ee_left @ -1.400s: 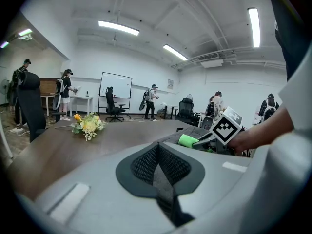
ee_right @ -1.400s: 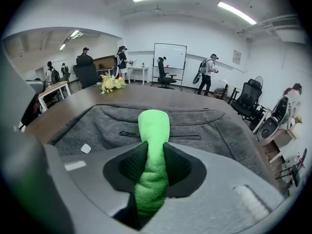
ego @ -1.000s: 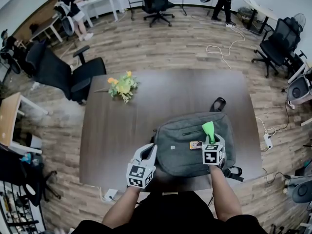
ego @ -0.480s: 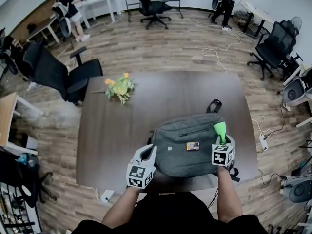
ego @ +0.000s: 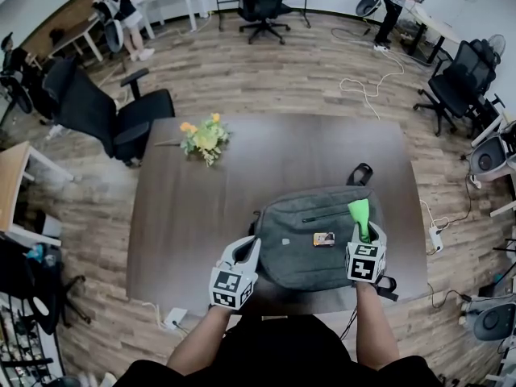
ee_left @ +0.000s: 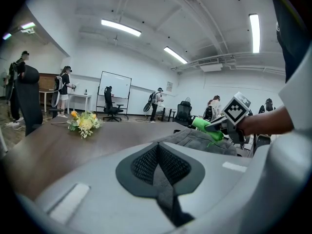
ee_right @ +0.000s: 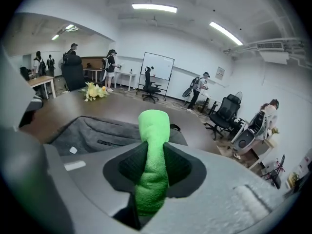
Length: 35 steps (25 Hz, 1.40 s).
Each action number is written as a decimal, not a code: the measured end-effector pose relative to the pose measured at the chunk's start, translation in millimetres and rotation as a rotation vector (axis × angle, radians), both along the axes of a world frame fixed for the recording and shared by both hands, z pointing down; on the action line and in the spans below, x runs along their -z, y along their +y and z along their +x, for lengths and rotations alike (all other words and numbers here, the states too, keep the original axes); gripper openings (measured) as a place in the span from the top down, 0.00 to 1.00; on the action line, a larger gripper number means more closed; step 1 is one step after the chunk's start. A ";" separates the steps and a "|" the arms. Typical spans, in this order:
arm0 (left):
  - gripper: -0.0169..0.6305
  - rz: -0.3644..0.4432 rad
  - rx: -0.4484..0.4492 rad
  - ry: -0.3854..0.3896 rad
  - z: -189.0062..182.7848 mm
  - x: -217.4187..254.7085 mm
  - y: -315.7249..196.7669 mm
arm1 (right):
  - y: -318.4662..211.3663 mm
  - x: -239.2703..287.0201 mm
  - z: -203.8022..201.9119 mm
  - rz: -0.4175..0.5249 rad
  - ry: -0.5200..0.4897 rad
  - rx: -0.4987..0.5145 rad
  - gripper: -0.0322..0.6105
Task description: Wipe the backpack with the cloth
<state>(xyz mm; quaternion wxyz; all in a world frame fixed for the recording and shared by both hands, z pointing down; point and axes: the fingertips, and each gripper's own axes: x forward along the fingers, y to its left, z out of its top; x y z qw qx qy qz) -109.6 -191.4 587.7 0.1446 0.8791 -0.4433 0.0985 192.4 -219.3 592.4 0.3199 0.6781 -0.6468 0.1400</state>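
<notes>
The dark, smooth wooden table (ego: pixel 201 216) spreads out ahead of both tongs, square with rounded corners. On its near part lies the backpack (ego: pixel 306 240), grey woven fabric, soft and rounded. It lies flat between the two tongs, with its right part under the tips of the right tongs. Its near edge is cut off by the person's arms, and black straps (ego: pixel 387 287) show just right of the right tongs. The left tongs (ee_left: pixel 158 167) are pressed together with nothing between their ribbed black pads. They sit just beside the bag's left edge, but contact cannot be made out. The right tongs (ee_right: pixel 152 179) pinch the cloth (ee_right: pixel 153 150), a bright green fuzzy towel rolled into a thick finger that sticks out past the tips. Whether the cloth presses on the fabric is unclear. Far ahead of the left tongs stands a small bunch of yellow and orange flowers (ego: pixel 203 139). A small tag (ego: pixel 323 239) lies on the bag just left of the right tongs, its print too small to read.
</notes>
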 end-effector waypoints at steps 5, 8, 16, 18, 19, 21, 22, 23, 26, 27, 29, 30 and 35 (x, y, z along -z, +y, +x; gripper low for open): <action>0.94 0.001 0.010 0.000 -9.6 1.1 1.2 | 2.2 5.1 -48.8 0.010 -0.034 0.087 0.80; 0.94 0.003 0.014 0.003 -14.9 2.8 2.6 | 3.4 -2.2 -78.2 -0.003 -0.084 0.129 0.80; 0.94 0.001 0.027 -0.001 -33.2 6.5 12.4 | 24.8 -23.9 -157.6 -0.043 -0.159 0.262 0.80; 0.94 0.002 0.024 -0.003 -37.0 7.4 15.2 | 29.8 -28.9 -170.6 -0.055 -0.173 0.277 0.80; 0.94 0.003 0.021 -0.004 -38.3 7.4 16.6 | 32.0 -31.7 -175.9 -0.059 -0.188 0.277 0.80; 0.94 0.003 0.018 -0.010 -41.6 6.7 19.8 | 38.3 -41.6 -184.7 -0.086 -0.245 0.267 0.80; 0.94 0.001 0.018 -0.016 -44.3 5.9 21.6 | 41.6 -46.8 -188.3 -0.104 -0.279 0.258 0.80; 0.94 -0.001 0.019 -0.022 -47.7 5.4 23.2 | 44.3 -51.0 -191.3 -0.119 -0.307 0.247 0.80; 0.94 -0.004 0.019 -0.034 -59.6 3.9 27.4 | 50.7 -58.2 -198.9 -0.146 -0.348 0.229 0.80; 0.94 -0.005 0.018 -0.038 -63.8 2.8 28.6 | 52.9 -60.3 -201.7 -0.153 -0.359 0.227 0.80; 0.94 -0.011 0.017 -0.042 -71.6 -0.7 30.0 | 56.5 -64.7 -207.7 -0.166 -0.373 0.226 0.80; 0.94 -0.014 0.015 -0.043 -74.3 -2.6 30.6 | 58.3 -66.9 -210.3 -0.174 -0.375 0.227 0.80; 0.94 -0.012 -0.015 -0.044 -78.6 -6.3 36.8 | 68.8 -82.7 -225.5 -0.223 -0.372 0.237 0.80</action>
